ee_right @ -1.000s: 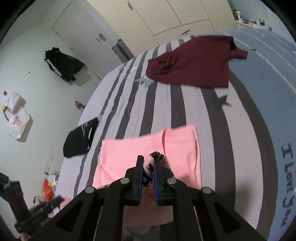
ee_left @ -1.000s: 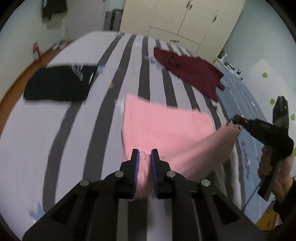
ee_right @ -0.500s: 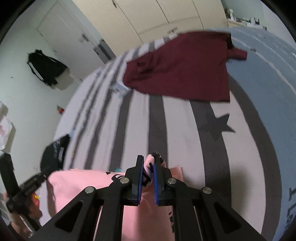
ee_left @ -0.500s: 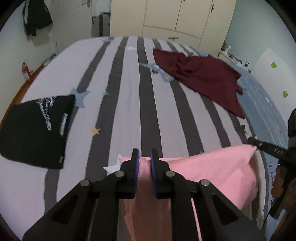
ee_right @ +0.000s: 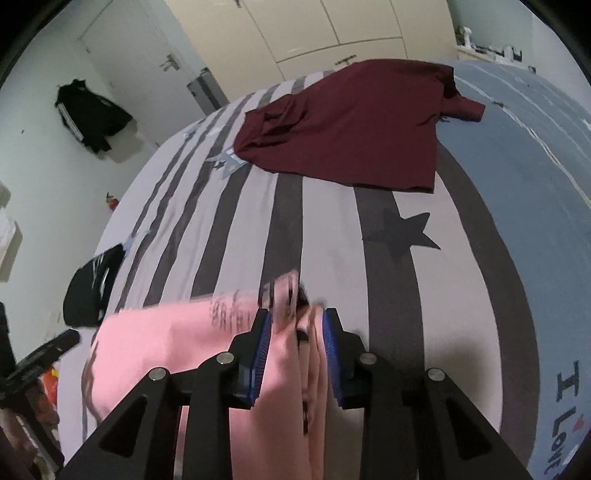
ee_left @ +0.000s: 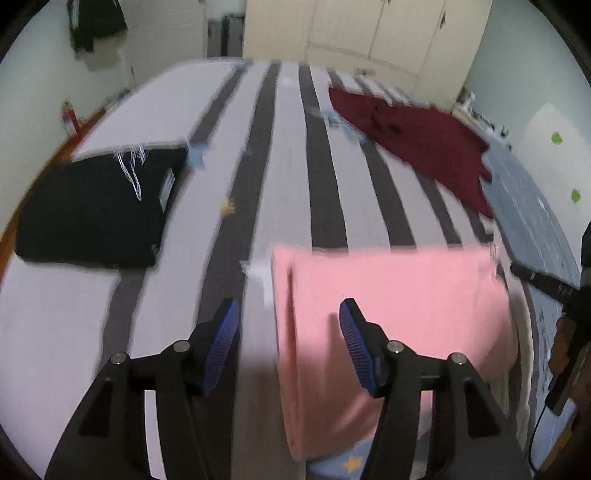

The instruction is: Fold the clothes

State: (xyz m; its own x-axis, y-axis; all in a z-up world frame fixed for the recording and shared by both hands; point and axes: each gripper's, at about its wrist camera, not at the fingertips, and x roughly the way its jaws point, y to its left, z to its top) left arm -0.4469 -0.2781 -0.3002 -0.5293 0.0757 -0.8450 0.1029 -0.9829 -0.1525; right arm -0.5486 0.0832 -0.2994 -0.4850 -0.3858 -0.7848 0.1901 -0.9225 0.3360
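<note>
A pink garment (ee_left: 388, 295) lies folded over on the striped bed (ee_left: 288, 155). My left gripper (ee_left: 290, 321) hovers over the garment's left edge. Its jaws are opening and stand wide apart, and the pads touch nothing. In the right wrist view the pink garment (ee_right: 166, 339) bunches up between the blue pads of my right gripper (ee_right: 296, 332). Those jaws are opening too, and the cloth sits loose in the gap. The right gripper's black finger (ee_left: 535, 280) shows at the garment's right end in the left wrist view.
A maroon garment (ee_left: 413, 140) is spread at the far right of the bed. A folded black garment (ee_left: 92, 206) lies at the left. The cover's blue part (ee_right: 535, 166) runs along the right side. Wardrobe doors (ee_left: 369, 33) stand beyond the bed, and a black jacket (ee_right: 88, 114) hangs on the wall.
Both grippers carried the pink garment's edge forward and down, folding it over on the bed. Both were shut on the cloth; now the left has let go and the right's jaws have parted.
</note>
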